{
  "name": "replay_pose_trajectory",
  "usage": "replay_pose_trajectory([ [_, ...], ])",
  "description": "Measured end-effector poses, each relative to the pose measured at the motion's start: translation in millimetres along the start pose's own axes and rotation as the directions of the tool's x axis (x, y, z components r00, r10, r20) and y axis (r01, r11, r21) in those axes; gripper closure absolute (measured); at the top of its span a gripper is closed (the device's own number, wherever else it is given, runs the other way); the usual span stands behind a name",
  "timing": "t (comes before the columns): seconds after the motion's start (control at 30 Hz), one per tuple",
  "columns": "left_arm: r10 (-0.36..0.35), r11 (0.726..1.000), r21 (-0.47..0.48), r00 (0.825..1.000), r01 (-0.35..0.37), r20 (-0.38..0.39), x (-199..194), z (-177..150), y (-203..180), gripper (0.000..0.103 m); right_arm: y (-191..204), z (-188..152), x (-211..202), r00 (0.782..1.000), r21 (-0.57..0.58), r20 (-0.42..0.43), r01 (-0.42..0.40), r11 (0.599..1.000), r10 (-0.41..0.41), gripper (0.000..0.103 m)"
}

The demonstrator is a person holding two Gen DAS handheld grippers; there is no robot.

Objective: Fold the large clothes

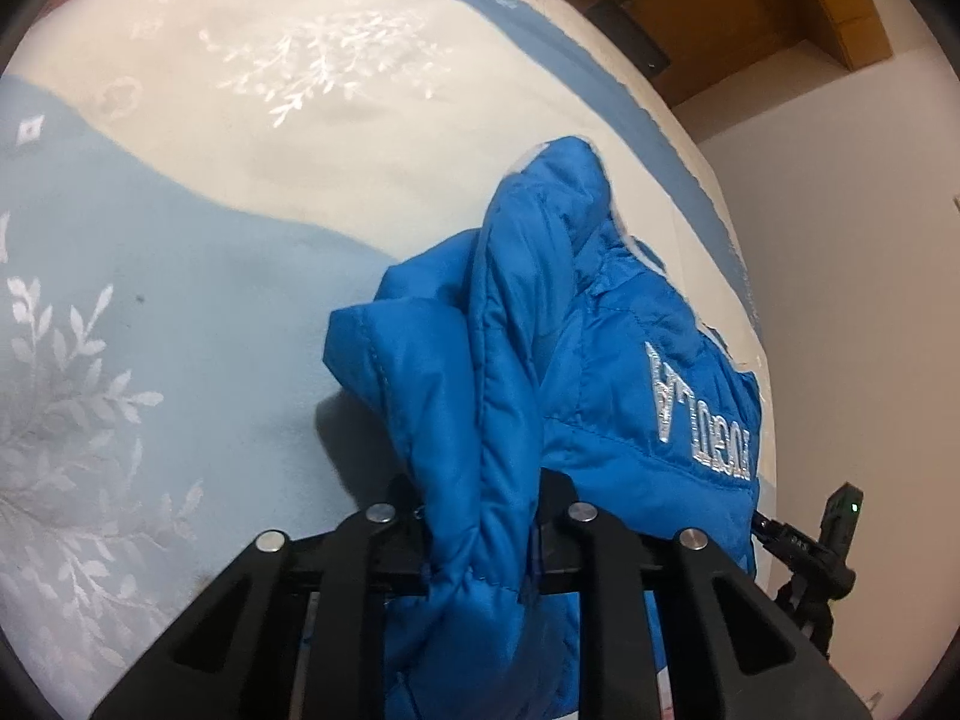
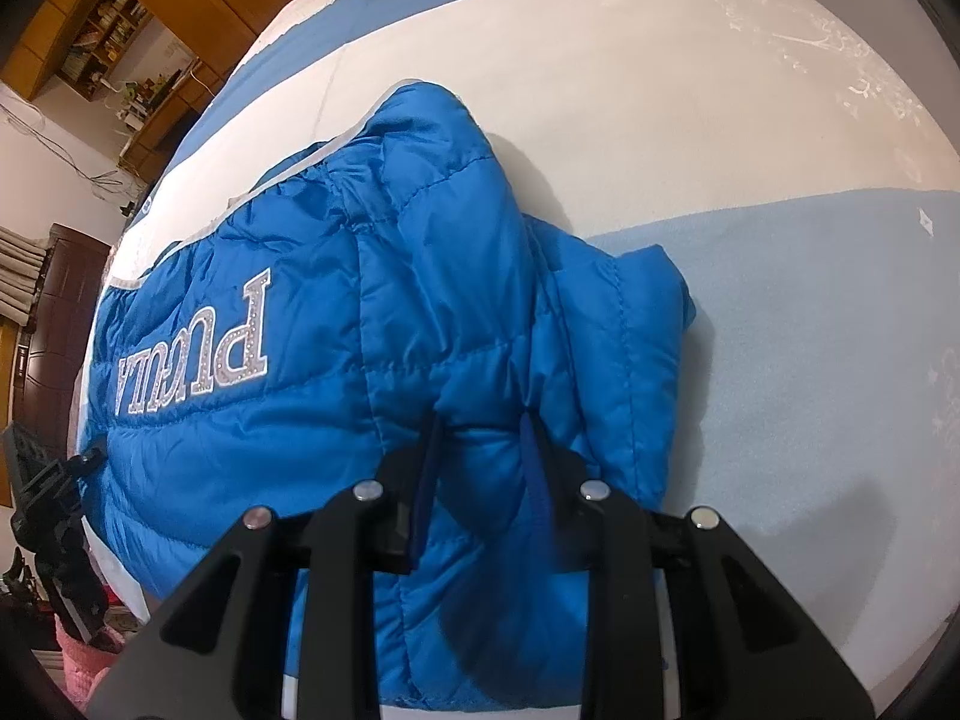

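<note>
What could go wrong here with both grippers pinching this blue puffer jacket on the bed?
The jacket is slick and puffy, and the left gripper and right gripper each pinch only a bunched ridge of it, so a fold could slip out when lifted. The jacket also lies close to the edge of the bed, so a dropped part might slide off. Bunched layers may crease instead of folding flat.
</note>
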State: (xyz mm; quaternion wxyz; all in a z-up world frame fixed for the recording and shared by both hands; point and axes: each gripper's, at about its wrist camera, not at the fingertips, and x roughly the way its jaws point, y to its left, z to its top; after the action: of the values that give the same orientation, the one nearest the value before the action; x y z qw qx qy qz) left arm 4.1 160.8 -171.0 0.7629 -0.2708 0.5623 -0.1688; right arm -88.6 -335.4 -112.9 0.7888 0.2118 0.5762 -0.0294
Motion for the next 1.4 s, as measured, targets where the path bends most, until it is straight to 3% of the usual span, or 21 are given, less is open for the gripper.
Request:
replay_pose_trajectory([
  [0.27,0.040,0.999,-0.031,0.999,-0.039,0.026,12.3,-5.8,1.6,0.077,-4.8,-5.6,0.2,0.999,-0.015,0.027,-0.018,1.000,0.018,0.076],
  [0.43,0.081,0.996,-0.033,0.996,-0.079,0.046,-2.9,-5.1,-15.1,0.082,-12.2,-0.7,-6.6,0.999,0.006,0.005,-0.044,0.999,0.044,0.076],
  [0.6,0.016,0.999,0.026,0.995,-0.019,0.100,-46.7,-8.3,-67.9,0.083,-22.0,9.2,-43.8,0.991,0.011,0.046,-0.129,0.992,0.128,0.071],
  [0.83,-0.021,0.987,0.163,0.993,0.003,0.113,-65.3,-17.5,-175.8,0.083,-31.6,11.4,-83.3,0.989,-0.038,0.076,-0.121,0.992,0.123,0.069],
  [1.1,0.034,0.952,0.302,0.998,-0.050,0.058,-8.0,-40.1,-289.8,0.081,-39.2,4.7,-103.6,0.992,-0.098,0.077,-0.093,0.991,0.101,0.066],
  [1.27,0.069,0.944,0.323,0.998,-0.070,0.014,39.0,-55.4,-315.8,0.075,-53.0,5.8,-107.4,0.993,-0.112,0.070,-0.084,0.990,0.092,0.064],
  [1.4,0.068,0.947,0.315,0.997,-0.057,-0.024,77.8,-68.5,-314.5,0.069,-60.5,9.0,-105.9,0.994,-0.128,0.056,-0.088,0.988,0.096,0.064],
])
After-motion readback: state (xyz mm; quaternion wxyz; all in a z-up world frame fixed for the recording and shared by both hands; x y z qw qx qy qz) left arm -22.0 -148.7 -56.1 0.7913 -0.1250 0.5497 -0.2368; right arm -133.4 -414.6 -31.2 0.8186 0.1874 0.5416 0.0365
